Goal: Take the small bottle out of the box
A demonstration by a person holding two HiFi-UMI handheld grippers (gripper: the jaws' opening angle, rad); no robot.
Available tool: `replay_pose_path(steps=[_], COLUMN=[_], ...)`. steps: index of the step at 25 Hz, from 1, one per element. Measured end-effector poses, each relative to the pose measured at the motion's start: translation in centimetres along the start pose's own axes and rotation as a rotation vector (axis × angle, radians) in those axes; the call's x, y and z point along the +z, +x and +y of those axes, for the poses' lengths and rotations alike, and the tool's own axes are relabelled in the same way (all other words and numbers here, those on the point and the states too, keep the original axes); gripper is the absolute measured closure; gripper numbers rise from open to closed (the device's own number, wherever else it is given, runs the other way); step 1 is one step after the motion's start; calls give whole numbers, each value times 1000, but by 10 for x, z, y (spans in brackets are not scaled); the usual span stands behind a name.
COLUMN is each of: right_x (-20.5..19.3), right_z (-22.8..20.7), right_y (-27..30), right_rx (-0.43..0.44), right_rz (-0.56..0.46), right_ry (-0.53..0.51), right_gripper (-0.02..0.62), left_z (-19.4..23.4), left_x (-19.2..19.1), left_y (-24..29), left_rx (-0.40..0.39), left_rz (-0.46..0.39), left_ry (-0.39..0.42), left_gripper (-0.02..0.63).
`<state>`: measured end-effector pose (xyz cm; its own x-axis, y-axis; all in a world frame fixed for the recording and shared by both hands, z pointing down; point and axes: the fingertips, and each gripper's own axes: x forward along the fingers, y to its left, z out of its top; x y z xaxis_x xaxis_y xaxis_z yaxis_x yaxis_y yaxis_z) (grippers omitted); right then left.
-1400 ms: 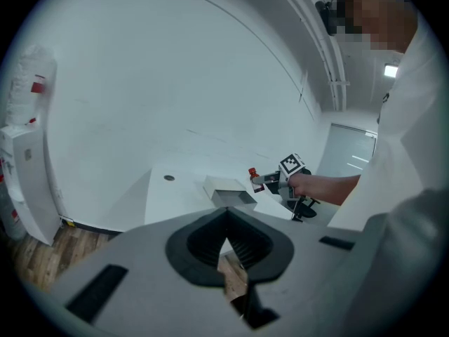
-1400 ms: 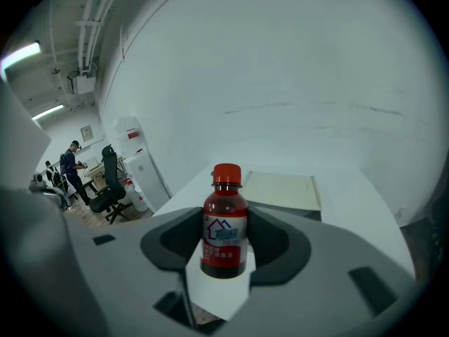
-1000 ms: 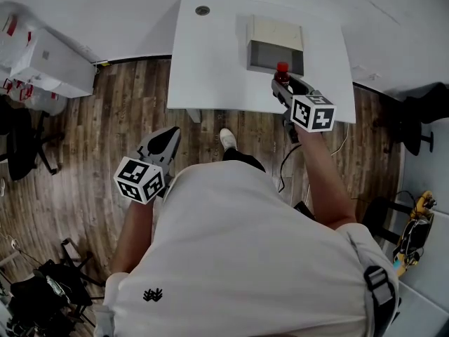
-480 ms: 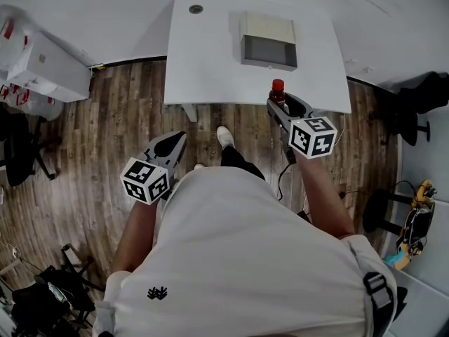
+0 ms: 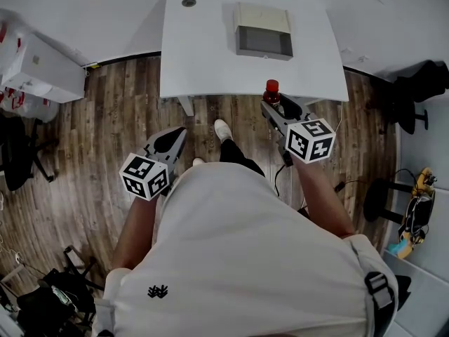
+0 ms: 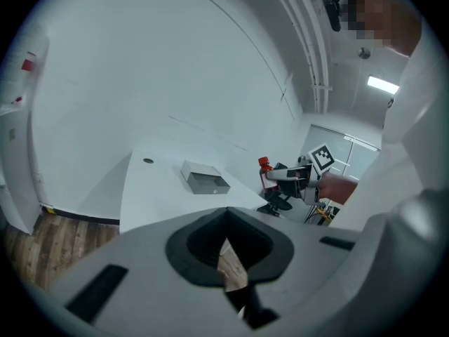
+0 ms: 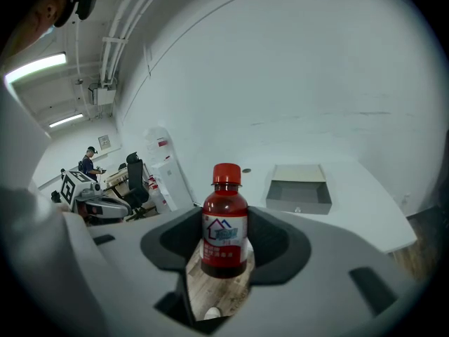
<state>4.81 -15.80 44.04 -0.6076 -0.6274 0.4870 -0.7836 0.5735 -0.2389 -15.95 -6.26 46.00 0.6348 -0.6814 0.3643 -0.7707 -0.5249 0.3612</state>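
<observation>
Steep downward view from person's head. White table (image 5: pixel 203 55) stood at top of scene, with wood floor (image 5: pixel 105 118) before its near edge. Open grey box (image 5: pixel 262 18) sat on table, toward far edge, right of middle. Right gripper (image 5: pixel 275 105) was clamped on small bottle (image 7: pixel 224 220), which had red cap, dark red contents and white label and stood upright between jaws. Bottle was out of box, held just off table's near edge, above floor. Left gripper (image 5: pixel 179 133) hung well back from table's near edge, over floor, jaws together, empty. Person's white shirt (image 5: pixel 238 258) filled foreground.

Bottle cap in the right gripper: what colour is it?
Red. The small bottle's cap shows best in the right gripper view.
</observation>
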Motion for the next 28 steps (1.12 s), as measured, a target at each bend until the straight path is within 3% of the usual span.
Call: replay_pose_path(steps=[28], right_x=[11], right_z=[3], right_y=[2], right_rx=[-10], right_rz=[-24], right_ry=[-25], right_gripper=[391], left_z=[8], left_x=[-8], left_y=[-17], left_rx=[41], left_rz=[5], left_ry=[19], left_gripper=[600])
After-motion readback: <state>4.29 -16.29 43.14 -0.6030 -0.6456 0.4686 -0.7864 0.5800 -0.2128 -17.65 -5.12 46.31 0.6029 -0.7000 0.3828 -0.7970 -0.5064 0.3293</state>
